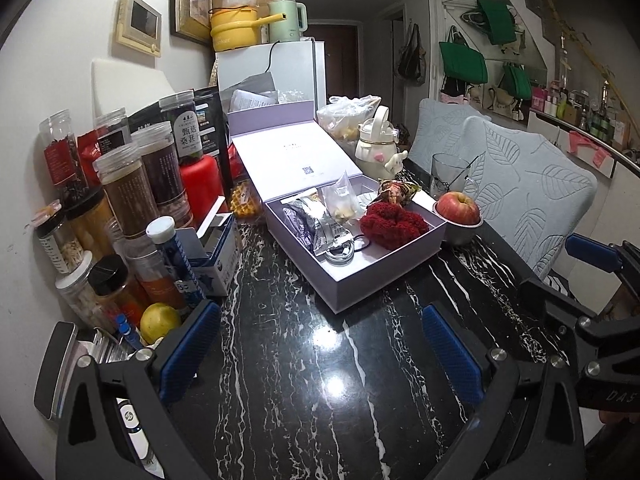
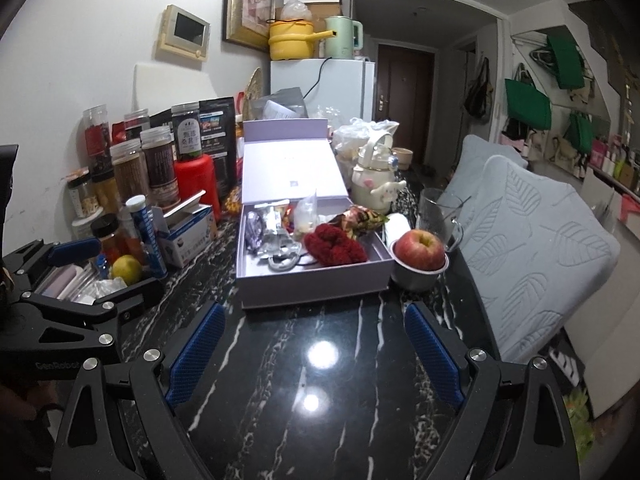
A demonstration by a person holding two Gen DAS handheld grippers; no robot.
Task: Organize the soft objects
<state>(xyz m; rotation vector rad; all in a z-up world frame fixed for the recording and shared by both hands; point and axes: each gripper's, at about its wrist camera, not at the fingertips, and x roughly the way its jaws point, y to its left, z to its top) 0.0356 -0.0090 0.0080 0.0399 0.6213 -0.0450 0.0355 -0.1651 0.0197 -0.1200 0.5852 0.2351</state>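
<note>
Fuzzy dark-red knitted scrunchie lies inside the open pale-lilac cardboard gift box, right half of the tray, against the right wall. Chunky ruffled loops, soft yarn-like texture. A thin black hair tie touches its near-left edge. Left of it in the box: crinkled silver foil sachets, a purple foil packet, a clear plastic pouch standing upright, a coiled white cable at the near side. A shiny printed snack wrapper rests on the far-right rim. The box lid stands hinged open on the far side.

The box sits mid-table on the glossy black marble table with white veins and lamp glare. Just right of the box: red apple in a small steel bowl; farther back, a clear glass mug and a cream cartoon water bottle. Left side is crowded: clear plastic jars with dry goods, a red canister, a blue-white carton, a yellow lemon. Grey leaf-quilted chair backs stand along the right edge.

Left hand-held gripper: blue ribbed pads wide apart, nothing between them, over bare table near the box. Right hand-held gripper: same, jaws spread wide, empty, over bare table on the near side of the box. Near path to the box is clear.
</note>
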